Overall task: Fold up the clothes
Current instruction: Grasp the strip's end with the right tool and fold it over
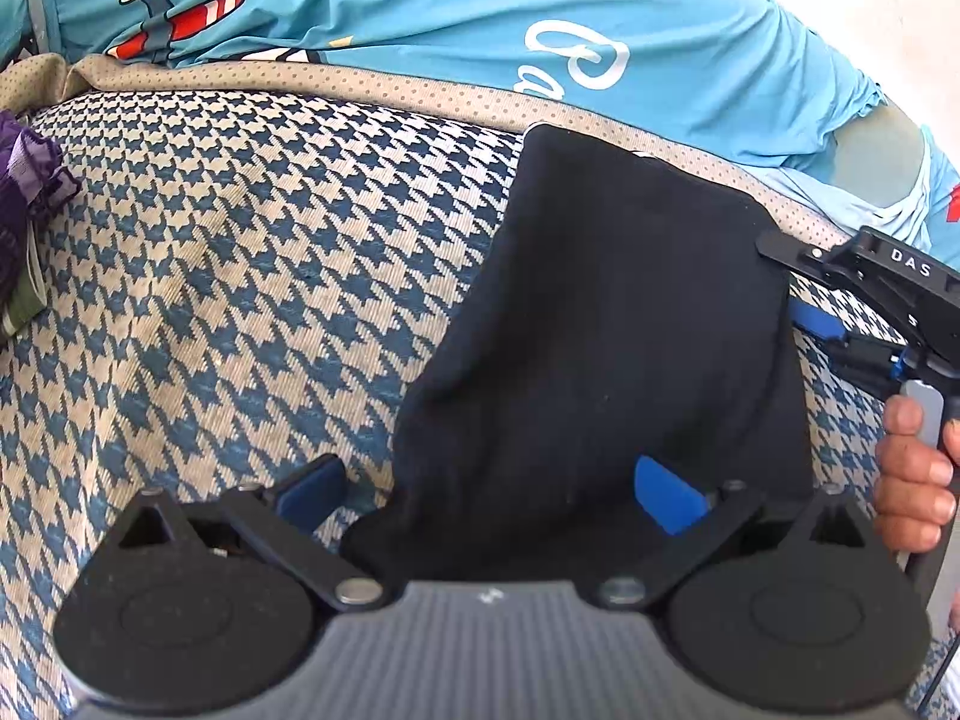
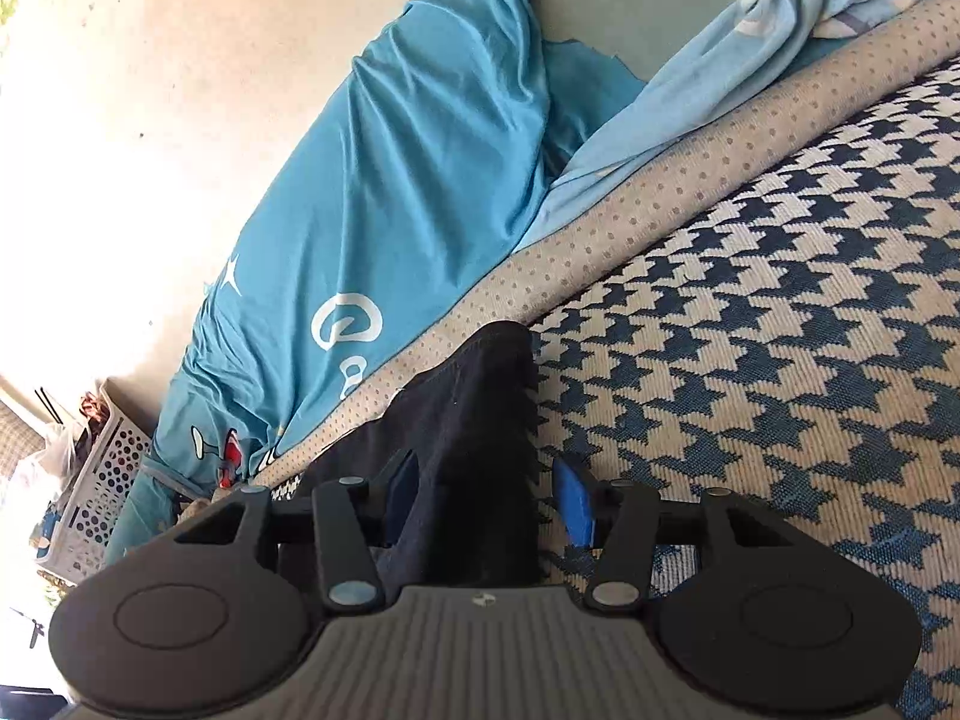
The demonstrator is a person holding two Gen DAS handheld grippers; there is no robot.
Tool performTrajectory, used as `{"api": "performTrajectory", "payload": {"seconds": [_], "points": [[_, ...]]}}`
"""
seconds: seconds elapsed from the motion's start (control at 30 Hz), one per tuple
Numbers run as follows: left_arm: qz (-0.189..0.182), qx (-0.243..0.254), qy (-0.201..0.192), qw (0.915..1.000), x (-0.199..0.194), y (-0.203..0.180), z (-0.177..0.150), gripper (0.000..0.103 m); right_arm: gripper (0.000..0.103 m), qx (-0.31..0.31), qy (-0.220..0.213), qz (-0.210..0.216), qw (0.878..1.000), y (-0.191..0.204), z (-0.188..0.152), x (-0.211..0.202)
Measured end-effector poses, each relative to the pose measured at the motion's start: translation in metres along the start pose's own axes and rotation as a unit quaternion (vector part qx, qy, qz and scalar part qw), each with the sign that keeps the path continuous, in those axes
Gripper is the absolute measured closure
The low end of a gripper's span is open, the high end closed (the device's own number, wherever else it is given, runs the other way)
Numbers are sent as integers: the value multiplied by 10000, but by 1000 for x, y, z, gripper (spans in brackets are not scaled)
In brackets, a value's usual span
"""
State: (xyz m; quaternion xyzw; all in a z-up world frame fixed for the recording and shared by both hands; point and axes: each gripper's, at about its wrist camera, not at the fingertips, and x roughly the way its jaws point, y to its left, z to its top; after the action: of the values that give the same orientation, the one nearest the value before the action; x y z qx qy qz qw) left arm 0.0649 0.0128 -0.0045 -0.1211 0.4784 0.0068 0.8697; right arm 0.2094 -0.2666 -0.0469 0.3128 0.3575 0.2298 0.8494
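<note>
A black garment [image 1: 606, 324] lies on a blue and cream houndstooth mat [image 1: 240, 276], its far end reaching the mat's dotted beige border [image 1: 372, 84]. Both tools stand over it from opposite sides.

In the left wrist view, the left tool [image 1: 492, 492] has its two blue fingers spread wide, with the near end of the black garment lying between them; the fingers are released and do not pinch the cloth. At the right edge of that view, the right tool [image 1: 804, 288] reaches in beside the garment's far right edge, and the person's right hand [image 1: 912, 468] grips its handle.

In the right wrist view, the right tool [image 2: 486, 498] also has its fingers apart, and a raised fold of the black garment [image 2: 474, 432] stands between them. The blue pads do not press the cloth, so this tool is released too.

Beyond the mat's border lies a turquoise shirt [image 1: 420, 18] with white lettering and a red-striped airplane print, crumpled on a pale floor [image 2: 138, 120]. A purple cloth [image 1: 24, 204] sits at the mat's left edge. A white laundry basket [image 2: 102, 480] stands far off on the floor.
</note>
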Motion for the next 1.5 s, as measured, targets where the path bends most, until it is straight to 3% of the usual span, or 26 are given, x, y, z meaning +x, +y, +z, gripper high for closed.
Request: {"api": "performTrajectory", "payload": {"seconds": [0.4, 0.57, 0.7, 0.9, 1.23, 1.5], "points": [[55, 123, -9, 9999, 2, -3, 0, 0, 62, -271, 59, 162, 9995, 12, -6, 21], [50, 151, -12, 9999, 3, -4, -1, 0, 90, -130, 114, 222, 9996, 7, -9, 28], [30, 174, 1, 9998, 2, -5, -1, 0, 95, 167, 17, 197, 9997, 5, -12, 28], [-42, 256, 41, 9997, 0, -8, -4, 0, 96, 136, -244, -58, 9996, 19, -13, 18], [-286, 492, 112, 9983, -2, -20, -11, 0, 96, 70, -1118, -1054, 9881, 18, 2, -42], [-390, 780, 92, 9961, -6, -32, -18, 0, 96, 435, -1892, -2234, 9552, -14, 12, -129]]}}
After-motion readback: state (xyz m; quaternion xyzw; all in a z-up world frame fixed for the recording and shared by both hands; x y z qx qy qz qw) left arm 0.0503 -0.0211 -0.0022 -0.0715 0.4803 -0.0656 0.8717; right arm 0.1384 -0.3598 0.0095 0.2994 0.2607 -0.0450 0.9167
